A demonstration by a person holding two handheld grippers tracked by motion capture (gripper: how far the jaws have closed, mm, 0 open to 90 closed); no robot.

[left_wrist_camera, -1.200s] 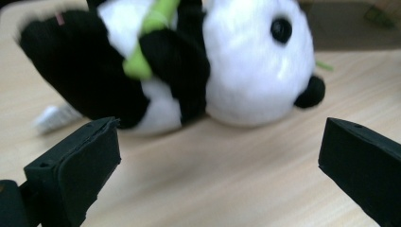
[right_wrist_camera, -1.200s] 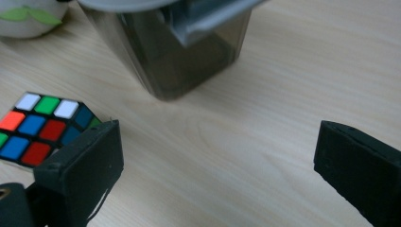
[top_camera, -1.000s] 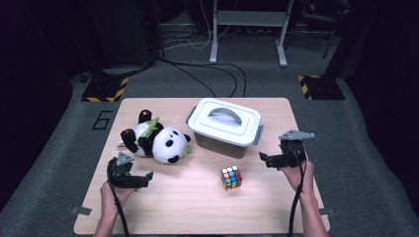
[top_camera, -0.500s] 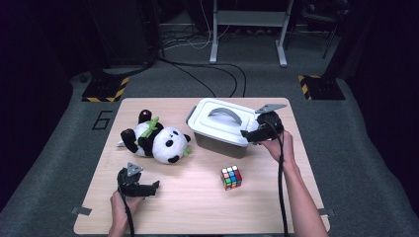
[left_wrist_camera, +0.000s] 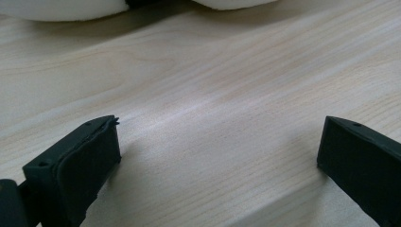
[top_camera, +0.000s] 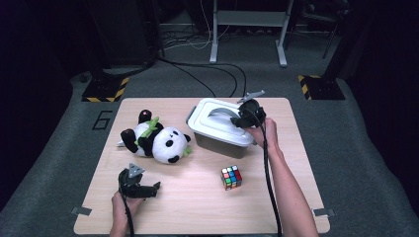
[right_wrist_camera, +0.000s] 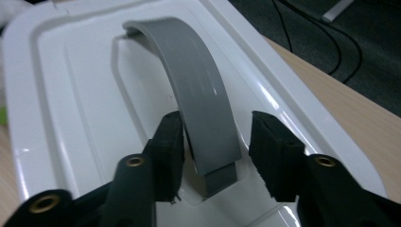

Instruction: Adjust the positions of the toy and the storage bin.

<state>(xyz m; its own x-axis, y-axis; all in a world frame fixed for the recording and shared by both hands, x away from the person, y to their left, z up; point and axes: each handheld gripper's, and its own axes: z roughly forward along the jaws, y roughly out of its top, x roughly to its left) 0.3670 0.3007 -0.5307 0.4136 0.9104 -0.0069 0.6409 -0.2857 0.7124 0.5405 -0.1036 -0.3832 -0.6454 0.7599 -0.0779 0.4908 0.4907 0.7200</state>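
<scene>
The handle, a grey arch on the white lid of the one box, is straddled by the right gripper. The box stands at the far middle of the table. A second ago this gripper was held off the box's right end; it has since been carried over the lid, and its jaws have just been closing around the handle. The left pad appears to touch the arch, while a narrow gap is seen at the right pad, so the pinch is judged not yet complete. A lift of the lid is probably being prepared.

The left gripper, with jaws spread and nothing between them, has been lowered to the table's near left.

One panda, one cube and two grippers are counted.
</scene>
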